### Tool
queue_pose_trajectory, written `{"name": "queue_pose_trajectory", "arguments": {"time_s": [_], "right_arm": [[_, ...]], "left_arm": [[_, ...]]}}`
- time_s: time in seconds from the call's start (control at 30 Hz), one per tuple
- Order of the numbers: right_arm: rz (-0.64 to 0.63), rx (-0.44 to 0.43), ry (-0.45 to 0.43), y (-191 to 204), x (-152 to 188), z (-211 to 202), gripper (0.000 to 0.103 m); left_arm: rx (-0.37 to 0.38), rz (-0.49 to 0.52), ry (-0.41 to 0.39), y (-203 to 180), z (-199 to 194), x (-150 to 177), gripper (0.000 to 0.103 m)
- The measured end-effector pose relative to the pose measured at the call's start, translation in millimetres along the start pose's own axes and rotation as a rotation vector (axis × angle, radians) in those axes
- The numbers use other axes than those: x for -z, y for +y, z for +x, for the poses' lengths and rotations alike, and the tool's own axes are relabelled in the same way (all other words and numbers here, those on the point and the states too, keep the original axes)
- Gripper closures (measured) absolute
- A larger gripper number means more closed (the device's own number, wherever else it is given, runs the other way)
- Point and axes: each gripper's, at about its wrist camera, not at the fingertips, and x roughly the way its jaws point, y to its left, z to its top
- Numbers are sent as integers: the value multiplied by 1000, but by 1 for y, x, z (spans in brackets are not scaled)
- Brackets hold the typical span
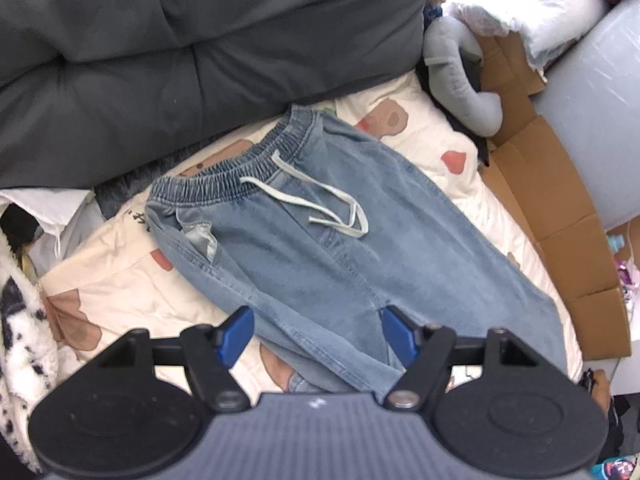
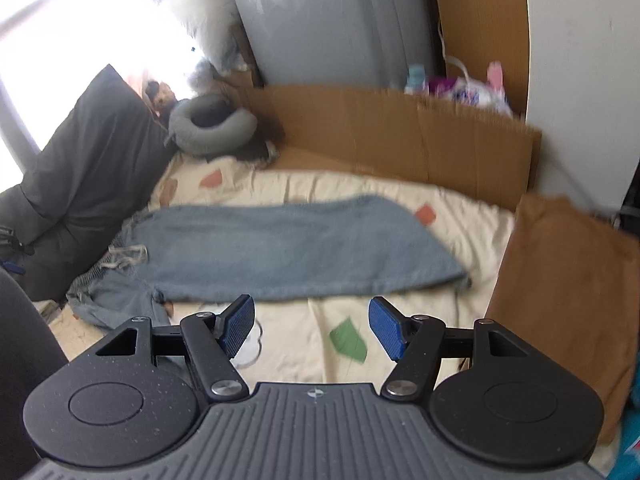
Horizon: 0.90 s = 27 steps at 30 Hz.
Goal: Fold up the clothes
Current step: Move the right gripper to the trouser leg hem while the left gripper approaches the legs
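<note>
A pair of light blue jeans [image 1: 320, 240] lies spread flat on a bed covered by a cream blanket [image 1: 120, 280] printed with brown and reddish shapes. The jeans are the landmark for everything else here.

In the left wrist view their long axis runs on a diagonal: the gathered elastic waistband [image 1: 240, 160] is at the far end, toward a dark grey cushion [image 1: 200, 40], and the legs stretch toward the camera. A white drawstring [image 1: 320, 204] trails loosely from the waistband down over the front of the jeans. A pale pocket lining [image 1: 200, 240] shows at one hip.

The left hand-held gripper [image 1: 318, 338] hangs over the leg end of the jeans, pointing steeply down. Its blue pads stand apart, released, with denim seen between them but nothing clamped.

In the right wrist view, which is somewhat blurred, the jeans run across the picture, waistband at the left near the grey cushion, one leg reaching right to its hem. The right hand-held gripper [image 2: 312, 328] is on the near side of that leg, over bare blanket, jaws apart and holding nothing.

Beyond the jeans, flattened brown cardboard [image 2: 400, 132] borders the bed. A grey neck pillow [image 2: 212, 124] lies past the waistband end, beside the cushion. A brown cloth [image 2: 560, 280] lies beyond the hem end.
</note>
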Motion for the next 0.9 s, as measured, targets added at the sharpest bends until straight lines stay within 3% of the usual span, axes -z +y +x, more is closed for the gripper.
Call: {"name": "queue_pose_trajectory", "arguments": {"time_s": [0.37,0.9], "right_arm": [[73,-69,131,14,74,68,34],[85,-150,247,51,127,147,33]], "left_arm": [[-16,-17,80,2,58,19,30],[11,-72,103,21,116,44,30]]}}
